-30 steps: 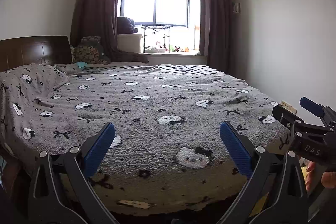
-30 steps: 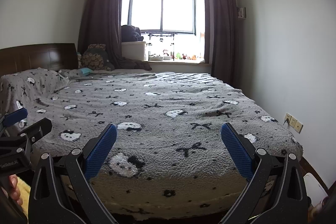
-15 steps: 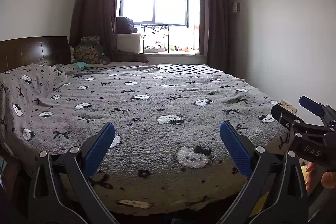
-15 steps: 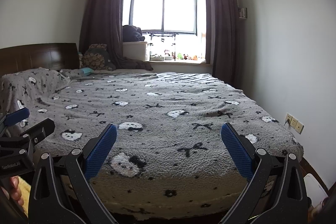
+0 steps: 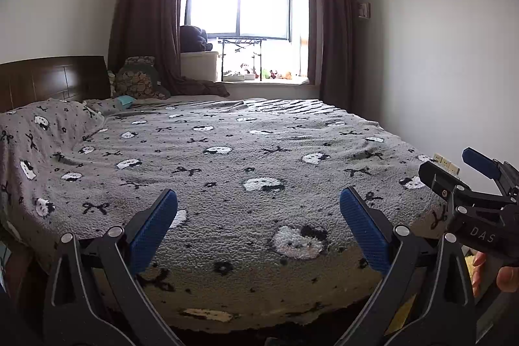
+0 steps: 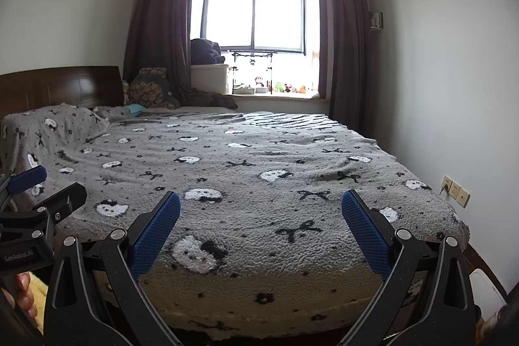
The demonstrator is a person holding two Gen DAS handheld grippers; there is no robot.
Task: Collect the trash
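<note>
Both grippers hover side by side at the foot of a bed [image 5: 227,151] covered by a grey blanket with cat faces and bows. My left gripper [image 5: 258,226] is open with nothing between its blue pads. My right gripper [image 6: 258,226] is open and holds nothing too. The right gripper [image 5: 467,171] also shows at the right edge of the left wrist view, and the left gripper [image 6: 42,190] at the left edge of the right wrist view. No trash is clearly visible; a small teal item [image 5: 126,100] lies near the pillows.
A dark wooden headboard [image 5: 52,80] stands at left, with a patterned cushion [image 5: 136,83] beside it. A window [image 5: 240,8] with dark curtains is at the back, its sill holding small toys [image 6: 285,87] and a rack. Wall sockets [image 6: 455,190] sit low on the right wall.
</note>
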